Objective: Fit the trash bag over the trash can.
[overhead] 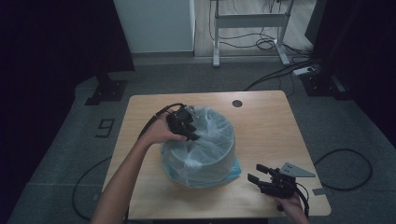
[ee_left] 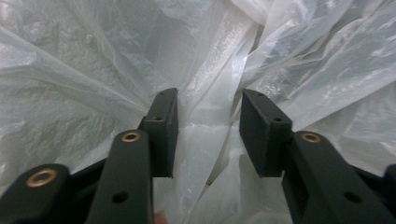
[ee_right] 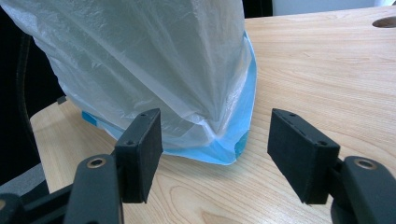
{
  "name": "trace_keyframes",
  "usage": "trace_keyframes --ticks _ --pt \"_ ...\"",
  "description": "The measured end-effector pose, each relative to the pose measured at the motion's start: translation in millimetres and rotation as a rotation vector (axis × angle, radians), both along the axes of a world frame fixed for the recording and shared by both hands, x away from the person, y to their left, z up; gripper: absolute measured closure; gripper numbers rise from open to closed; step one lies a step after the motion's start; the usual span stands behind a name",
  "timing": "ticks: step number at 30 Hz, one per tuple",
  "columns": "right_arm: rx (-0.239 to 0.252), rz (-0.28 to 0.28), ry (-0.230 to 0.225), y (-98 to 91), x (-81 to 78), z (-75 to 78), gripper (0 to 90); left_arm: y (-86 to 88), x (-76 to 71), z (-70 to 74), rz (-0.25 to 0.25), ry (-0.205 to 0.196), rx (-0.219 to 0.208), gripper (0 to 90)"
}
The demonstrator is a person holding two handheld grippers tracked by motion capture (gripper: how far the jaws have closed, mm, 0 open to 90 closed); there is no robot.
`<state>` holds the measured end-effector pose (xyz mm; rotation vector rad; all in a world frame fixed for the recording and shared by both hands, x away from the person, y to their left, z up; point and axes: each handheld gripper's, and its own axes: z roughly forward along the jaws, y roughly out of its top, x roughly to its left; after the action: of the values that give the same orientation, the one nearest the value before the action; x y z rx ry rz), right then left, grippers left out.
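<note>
Right gripper (overhead: 261,178) waits at the near worktop (overhead: 261,121) edge, fingers apart and empty; mid-worktop stands the bin (overhead: 201,156), where the left gripper (overhead: 187,128) straddles a fold of its plastic liner (ee_left: 205,93), fingers apart, likely to seat it

A dark numeral "9" (overhead: 106,127) is marked on the grey floor (overhead: 56,154).

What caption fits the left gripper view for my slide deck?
Left hand-held gripper, jaws apart, reaching into the crumpled white plastic bag, a fold of film between its pads.
</note>
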<state>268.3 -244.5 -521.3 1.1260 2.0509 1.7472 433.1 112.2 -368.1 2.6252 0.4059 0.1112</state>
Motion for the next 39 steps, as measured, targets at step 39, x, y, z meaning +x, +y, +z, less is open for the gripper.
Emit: trace_keyframes --ticks 39 --pt "0.004 -0.003 -0.004 -2.8 -0.6 0.6 34.5 -31.6 -3.6 31.6 -0.106 0.015 -0.356 47.4"
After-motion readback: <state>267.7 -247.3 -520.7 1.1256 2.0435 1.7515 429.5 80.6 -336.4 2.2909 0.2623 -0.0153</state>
